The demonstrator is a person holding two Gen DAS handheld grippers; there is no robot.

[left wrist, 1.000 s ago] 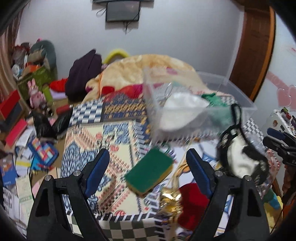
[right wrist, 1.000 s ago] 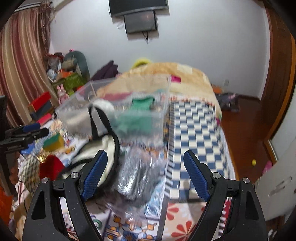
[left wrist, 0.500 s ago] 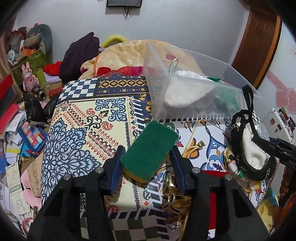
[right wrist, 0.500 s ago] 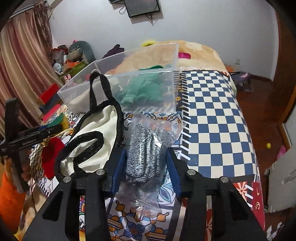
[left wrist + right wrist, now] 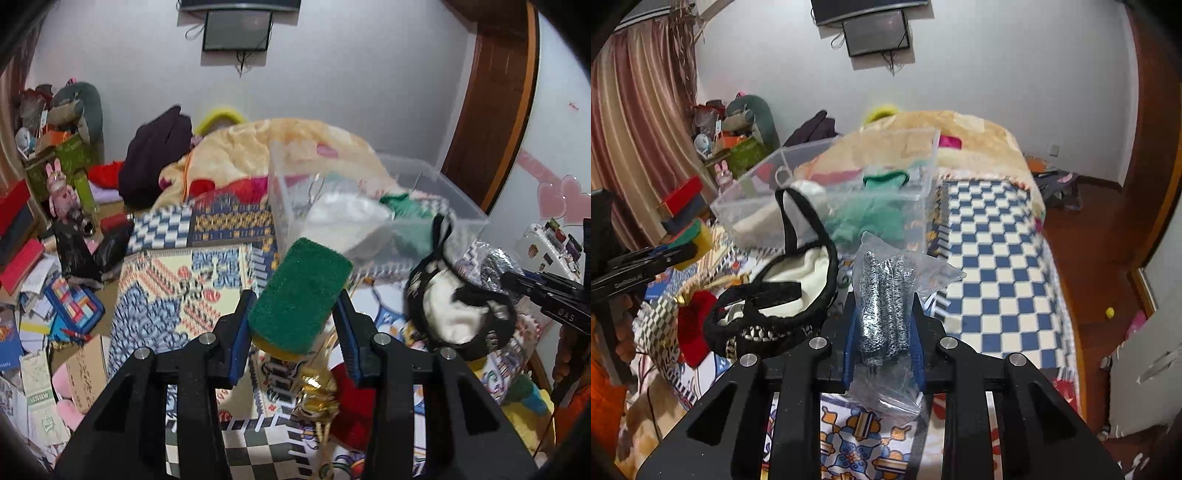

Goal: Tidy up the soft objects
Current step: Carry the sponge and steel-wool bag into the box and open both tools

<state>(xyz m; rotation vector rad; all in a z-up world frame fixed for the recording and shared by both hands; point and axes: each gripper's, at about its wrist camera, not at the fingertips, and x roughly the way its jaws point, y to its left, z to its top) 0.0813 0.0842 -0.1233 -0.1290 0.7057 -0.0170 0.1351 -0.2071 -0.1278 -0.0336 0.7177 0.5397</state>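
My left gripper (image 5: 294,325) is clamped on the sponge (image 5: 300,293), one blue finger (image 5: 239,334) on each side. The sponge is green on top and yellow under (I only see a thin strip of the yellow). It is up off the bed cover (image 5: 177,295) and tips away from me. Just past its far end is the clear bin (image 5: 436,192).

My right gripper (image 5: 882,328) is squeezed on the plastic bag (image 5: 886,306) with gray knit stuff in it. I can't tell what the knit thing is through the crinkly plastic. The bag stands up between the fingers, and its bottom end hangs down in front of the black frame.

To the left of the bag lies the black and white bag (image 5: 783,295), its strap looping up in front of the bin (image 5: 827,177). Inside the bin are something green (image 5: 871,218) and something white (image 5: 812,190), both blurry behind the wall.

Farther left, the other gripper (image 5: 679,251) shows from the side with the sponge (image 5: 696,238) in it. A red soft thing (image 5: 696,325) lies below it, partly hidden.
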